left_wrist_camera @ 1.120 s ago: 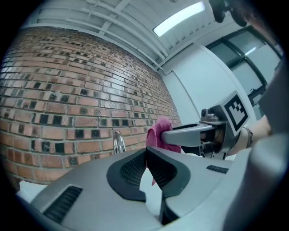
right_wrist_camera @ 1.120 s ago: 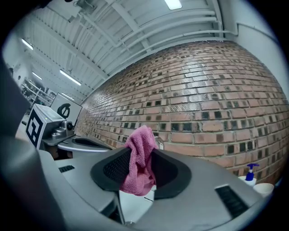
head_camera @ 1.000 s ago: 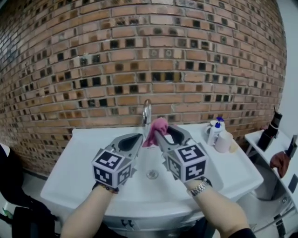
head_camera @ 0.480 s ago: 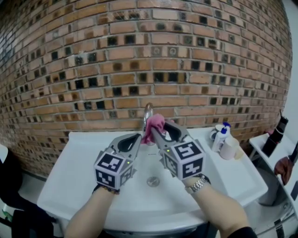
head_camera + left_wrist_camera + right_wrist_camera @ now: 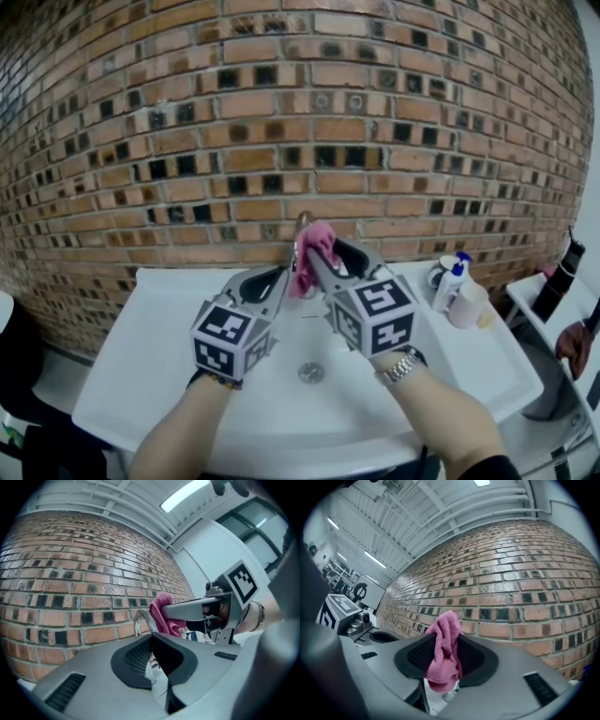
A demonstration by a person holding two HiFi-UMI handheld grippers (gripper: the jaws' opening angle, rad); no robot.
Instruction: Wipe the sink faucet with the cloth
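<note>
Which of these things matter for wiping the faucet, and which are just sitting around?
For the job: pink cloth, right gripper clamping it, faucet, sink.
Just there: left gripper, shut and empty; bottles at the sink's right; brick wall.

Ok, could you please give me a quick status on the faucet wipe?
Right gripper shut on pink cloth. Left gripper shut, empty. Cloth up by faucet, contact unclear. Nothing in the way.
</note>
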